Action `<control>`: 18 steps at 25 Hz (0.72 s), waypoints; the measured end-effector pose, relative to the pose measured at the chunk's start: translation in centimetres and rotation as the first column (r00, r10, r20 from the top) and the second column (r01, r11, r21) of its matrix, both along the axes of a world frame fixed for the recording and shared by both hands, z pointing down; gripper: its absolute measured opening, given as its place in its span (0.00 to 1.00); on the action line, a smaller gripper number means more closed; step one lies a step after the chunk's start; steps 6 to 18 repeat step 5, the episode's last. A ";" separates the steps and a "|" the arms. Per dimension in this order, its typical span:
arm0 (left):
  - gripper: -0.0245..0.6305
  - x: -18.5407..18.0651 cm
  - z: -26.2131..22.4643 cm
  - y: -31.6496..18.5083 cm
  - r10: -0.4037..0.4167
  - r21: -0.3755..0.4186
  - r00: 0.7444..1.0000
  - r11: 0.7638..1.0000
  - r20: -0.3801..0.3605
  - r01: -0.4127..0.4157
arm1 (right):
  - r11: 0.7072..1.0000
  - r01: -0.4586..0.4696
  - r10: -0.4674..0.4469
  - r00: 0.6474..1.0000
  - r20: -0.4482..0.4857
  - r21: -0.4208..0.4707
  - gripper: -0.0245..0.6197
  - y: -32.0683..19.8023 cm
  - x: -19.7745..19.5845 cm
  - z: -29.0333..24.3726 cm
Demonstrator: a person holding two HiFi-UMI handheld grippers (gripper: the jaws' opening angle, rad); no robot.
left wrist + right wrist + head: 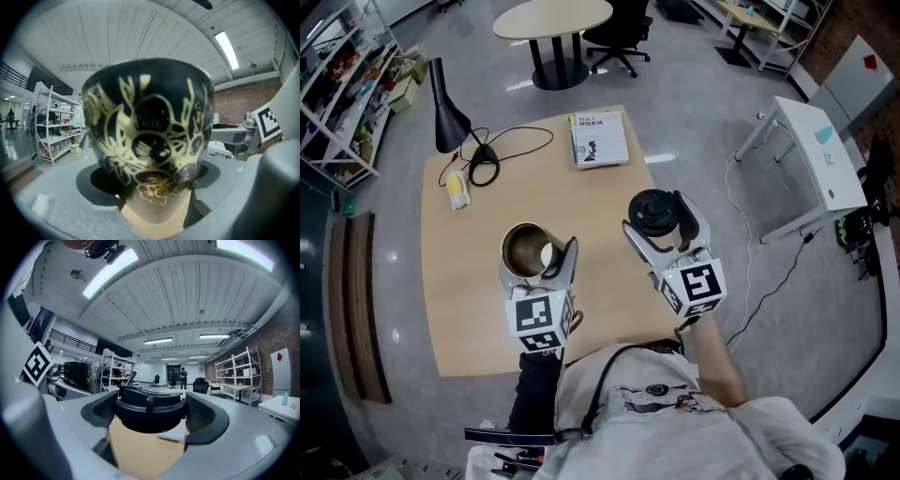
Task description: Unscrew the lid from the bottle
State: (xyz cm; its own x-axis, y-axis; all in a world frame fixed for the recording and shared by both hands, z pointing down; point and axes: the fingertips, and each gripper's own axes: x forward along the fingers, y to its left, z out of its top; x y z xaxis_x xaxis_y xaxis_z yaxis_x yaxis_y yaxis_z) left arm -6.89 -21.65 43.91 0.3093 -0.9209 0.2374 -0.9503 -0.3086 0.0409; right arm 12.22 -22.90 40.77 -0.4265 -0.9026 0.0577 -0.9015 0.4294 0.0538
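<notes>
In the head view the black bottle with gold patterns (pixel 525 249) stands upright over the wooden table (pixel 459 300), its mouth uncovered and its metal inside showing. My left gripper (pixel 538 262) is shut on its body. The left gripper view shows the bottle (pixel 150 136) filling the space between the jaws of the left gripper (pixel 152 185). The black lid (pixel 654 212) is off the bottle and a short way to its right. My right gripper (pixel 662 221) is shut on it. The lid (pixel 149 409) sits flat between the dark pads (pixel 208 418) of the right gripper (pixel 151 417).
A black desk lamp (pixel 448 117) with a looping cable (pixel 517 142) stands at the table's far left, beside a small yellow-white object (pixel 457 187). A book (pixel 599 138) lies at the far edge. Beyond are a round table (pixel 553 19), an office chair (pixel 619 37) and a white table (pixel 820 155).
</notes>
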 end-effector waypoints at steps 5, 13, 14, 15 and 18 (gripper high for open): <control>0.67 1.4 0.4 0.1 0.023 -0.008 1.000 1.000 0.002 -0.023 | 1.000 0.016 -0.016 1.000 0.000 -0.002 0.75 0.1 0.4 0.2; 0.67 1.4 0.4 0.1 0.023 -0.008 1.000 1.000 0.002 -0.023 | 1.000 0.016 -0.016 1.000 0.000 -0.002 0.75 0.1 0.4 0.2; 0.67 1.4 0.4 0.1 0.023 -0.008 1.000 1.000 0.002 -0.023 | 1.000 0.016 -0.016 1.000 0.000 -0.002 0.75 0.1 0.4 0.2; 0.67 1.4 0.4 0.1 0.023 -0.008 1.000 1.000 0.002 -0.023 | 1.000 0.016 -0.016 1.000 0.000 -0.002 0.75 0.1 0.4 0.2; 0.67 1.4 0.4 0.1 0.023 -0.008 1.000 1.000 0.002 -0.023 | 1.000 0.016 -0.016 1.000 0.000 -0.002 0.75 0.1 0.4 0.2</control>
